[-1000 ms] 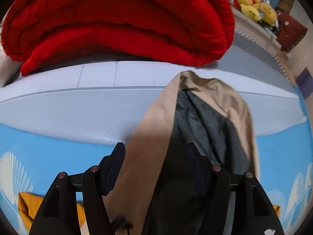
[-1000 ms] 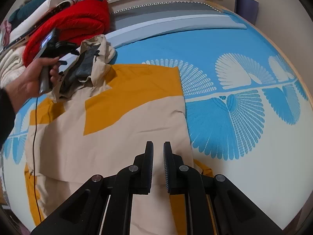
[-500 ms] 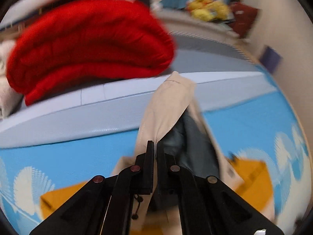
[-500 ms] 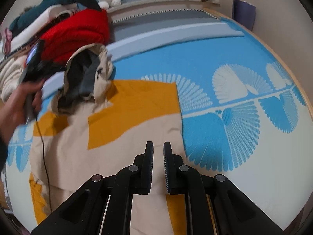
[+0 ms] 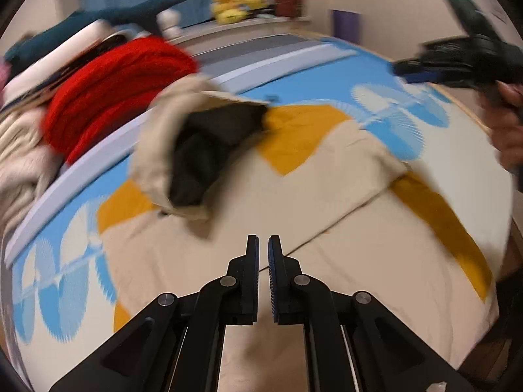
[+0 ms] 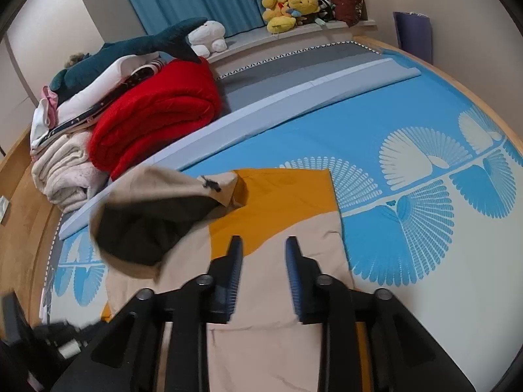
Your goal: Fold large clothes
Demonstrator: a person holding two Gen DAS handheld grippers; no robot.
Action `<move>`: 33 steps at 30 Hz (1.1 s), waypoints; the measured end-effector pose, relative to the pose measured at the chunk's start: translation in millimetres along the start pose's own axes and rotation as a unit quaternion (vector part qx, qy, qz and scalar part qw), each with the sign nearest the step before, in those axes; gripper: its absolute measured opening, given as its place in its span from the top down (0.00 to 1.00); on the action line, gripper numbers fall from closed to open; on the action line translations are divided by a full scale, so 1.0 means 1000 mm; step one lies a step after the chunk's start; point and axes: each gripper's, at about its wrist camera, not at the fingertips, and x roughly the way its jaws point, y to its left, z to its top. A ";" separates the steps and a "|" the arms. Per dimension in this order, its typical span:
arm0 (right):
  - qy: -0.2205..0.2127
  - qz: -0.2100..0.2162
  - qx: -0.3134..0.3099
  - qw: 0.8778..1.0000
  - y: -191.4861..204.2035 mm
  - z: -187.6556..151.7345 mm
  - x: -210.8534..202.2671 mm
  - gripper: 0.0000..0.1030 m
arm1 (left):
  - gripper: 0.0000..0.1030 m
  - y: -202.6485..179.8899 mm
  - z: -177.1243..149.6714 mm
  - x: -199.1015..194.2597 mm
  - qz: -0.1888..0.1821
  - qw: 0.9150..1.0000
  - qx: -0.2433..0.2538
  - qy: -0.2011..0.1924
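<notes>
A beige and mustard jacket (image 5: 294, 215) lies spread on the bed. Its hood (image 5: 196, 150), with the dark lining showing, is flopped over onto the jacket's upper part, blurred by motion. My left gripper (image 5: 263, 245) hovers above the beige body; its jaws are opening, only a narrow gap apart, with nothing between them. In the right wrist view the same jacket (image 6: 294, 245) and hood (image 6: 147, 222) lie below my right gripper (image 6: 264, 245), whose jaws are opening and hold nothing. A hand carries the right gripper (image 5: 402, 72) at the upper right of the left view.
A folded red blanket (image 6: 157, 117), cream blankets (image 6: 62, 170) and a shark plush (image 6: 130, 49) are piled at the bed's far left. Yellow plush toys (image 6: 291, 6) sit on a ledge behind. The blue fan-patterned sheet (image 6: 408, 124) stretches to the right.
My left gripper shut on the hood, swung it back over the jacket and let it go while pulling away. My right gripper rose and its jaws spread apart.
</notes>
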 end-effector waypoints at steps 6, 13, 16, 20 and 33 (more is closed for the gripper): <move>0.010 0.014 -0.003 1.000 0.009 -0.009 -0.003 0.69 | 0.56 0.076 0.015 0.016 0.033 0.975 -0.221 -0.019; 0.066 0.055 0.031 0.996 0.005 -0.015 0.033 0.65 | 0.55 0.098 -0.011 0.070 -0.063 0.917 -0.391 0.037; 0.109 0.084 0.049 0.989 0.011 -0.025 0.060 0.64 | 0.55 0.097 -0.022 0.098 -0.125 0.883 -0.447 0.067; 0.158 0.105 0.070 0.979 0.017 -0.040 0.094 0.64 | 0.55 0.088 -0.029 0.126 -0.174 0.846 -0.495 0.093; 0.211 0.074 0.125 0.967 0.021 -0.057 0.170 0.65 | 0.98 0.099 -0.017 0.110 -0.208 0.844 -0.490 0.059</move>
